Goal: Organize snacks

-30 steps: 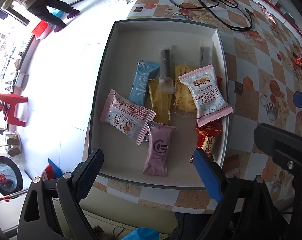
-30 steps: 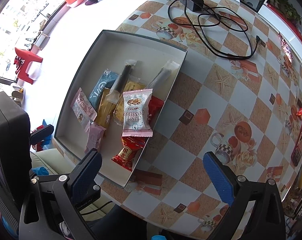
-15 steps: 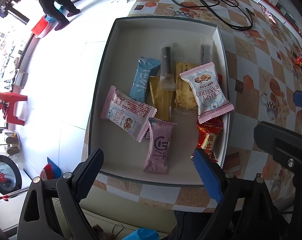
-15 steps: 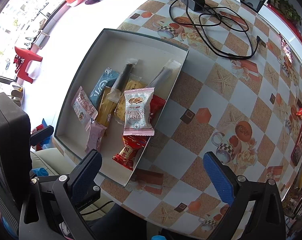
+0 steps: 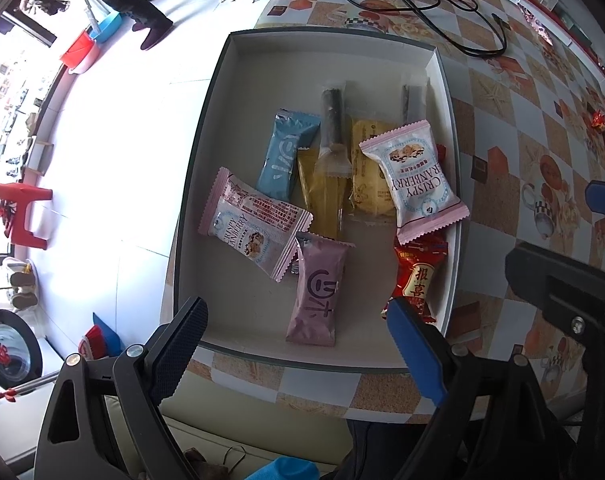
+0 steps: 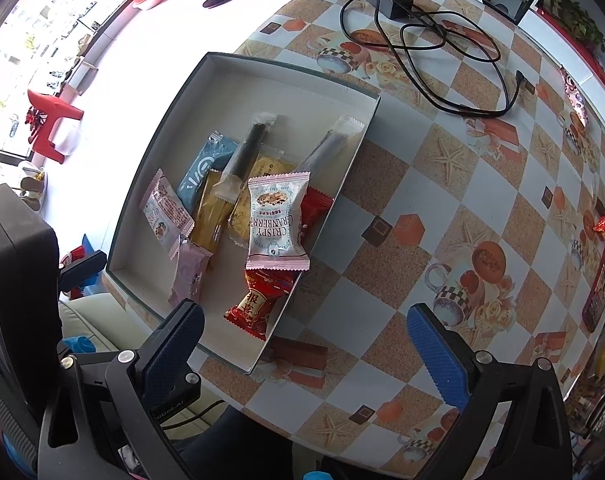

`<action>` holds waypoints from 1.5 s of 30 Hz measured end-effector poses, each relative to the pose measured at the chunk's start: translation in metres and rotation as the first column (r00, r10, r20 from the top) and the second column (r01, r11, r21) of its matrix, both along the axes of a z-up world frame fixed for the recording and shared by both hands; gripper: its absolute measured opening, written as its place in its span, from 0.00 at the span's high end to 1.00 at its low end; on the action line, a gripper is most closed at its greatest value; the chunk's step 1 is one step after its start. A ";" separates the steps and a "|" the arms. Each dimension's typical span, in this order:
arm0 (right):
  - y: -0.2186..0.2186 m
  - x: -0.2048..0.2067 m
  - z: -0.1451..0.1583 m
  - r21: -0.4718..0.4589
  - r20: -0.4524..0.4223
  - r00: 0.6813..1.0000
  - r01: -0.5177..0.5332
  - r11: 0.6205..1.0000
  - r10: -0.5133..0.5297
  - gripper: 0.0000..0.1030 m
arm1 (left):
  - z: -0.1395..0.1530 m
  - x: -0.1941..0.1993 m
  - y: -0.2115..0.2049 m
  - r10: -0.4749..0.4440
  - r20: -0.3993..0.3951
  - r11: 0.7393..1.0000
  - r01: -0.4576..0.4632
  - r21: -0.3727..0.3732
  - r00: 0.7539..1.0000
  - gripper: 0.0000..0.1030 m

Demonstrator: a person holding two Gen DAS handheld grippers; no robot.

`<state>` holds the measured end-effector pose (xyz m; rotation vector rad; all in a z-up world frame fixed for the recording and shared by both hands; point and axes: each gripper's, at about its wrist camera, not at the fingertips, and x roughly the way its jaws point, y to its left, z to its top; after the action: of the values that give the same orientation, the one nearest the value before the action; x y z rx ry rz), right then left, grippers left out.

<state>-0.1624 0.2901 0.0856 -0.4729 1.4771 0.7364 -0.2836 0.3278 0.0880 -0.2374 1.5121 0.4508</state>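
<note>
A shallow grey-white box [image 5: 206,128] [image 6: 170,112] on the patterned table holds several snack packs: a pink cranberry pack [image 5: 416,182] [image 6: 276,220], a second one [image 5: 254,224], a blue pack [image 5: 284,154], a mauve pack [image 5: 318,294], a red pack [image 5: 416,280] [image 6: 258,304], yellow packs [image 5: 322,196] and two dark sticks [image 5: 330,120]. My left gripper [image 5: 298,336] is open and empty, above the box's near edge. My right gripper [image 6: 302,344] is open and empty, above the box's near right corner.
A black charger and cable [image 6: 422,36] lie on the table beyond the box. A red candy [image 6: 604,226] and a dark case [image 6: 600,284] lie at the far right. The table edge and white floor lie left of the box, with a red stool [image 6: 50,120].
Both views have drifted slightly; the box sits a little lower and closer in frame. A person walks across the floor in the background. The snacks have not moved.
</note>
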 end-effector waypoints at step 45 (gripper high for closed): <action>0.004 -0.007 -0.011 -0.096 0.024 0.999 -0.019 0.995 0.022 0.01 | -0.003 -0.002 -0.002 -0.017 -0.012 0.999 0.016 -0.030 1.000 0.10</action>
<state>-0.1691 0.2943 0.0746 -0.5692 1.4906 0.6754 -0.2856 0.3261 0.0851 -0.2459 1.5329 0.4173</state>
